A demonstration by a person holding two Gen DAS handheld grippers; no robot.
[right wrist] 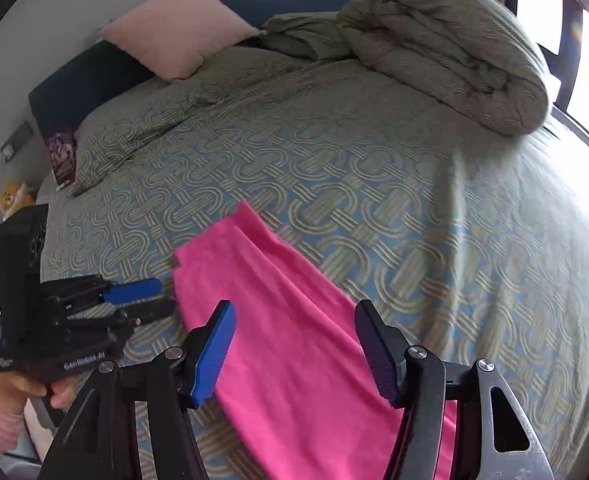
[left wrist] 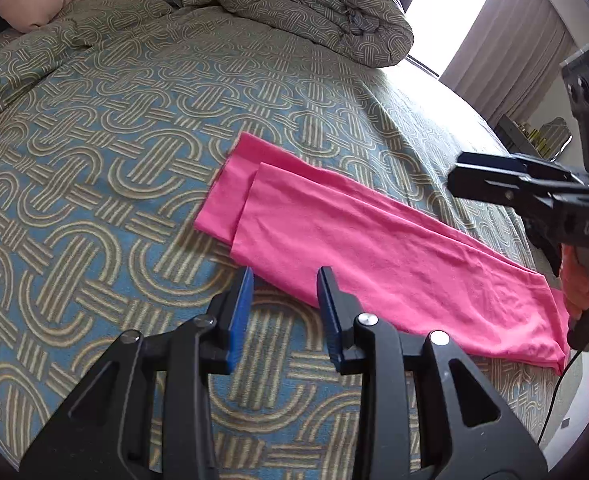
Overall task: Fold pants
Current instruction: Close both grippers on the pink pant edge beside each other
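The pink pants [left wrist: 374,252] lie flat on the patterned bedspread [left wrist: 94,128], folded lengthwise with one leg on the other, the leg ends offset at the far left. My left gripper [left wrist: 284,284] is open and empty, just off the near long edge by the leg ends. It also shows in the right wrist view [right wrist: 154,296]. My right gripper [right wrist: 294,316] is open and empty above the pants [right wrist: 294,340] near the waist end. It shows from the side in the left wrist view [left wrist: 458,180].
A bundled duvet [right wrist: 454,52] lies at the far right of the bed. A pink pillow [right wrist: 178,28] leans on the dark headboard. A window with curtains [left wrist: 494,28] is beyond the bed's right edge. A book [right wrist: 61,156] stands at the bed's left side.
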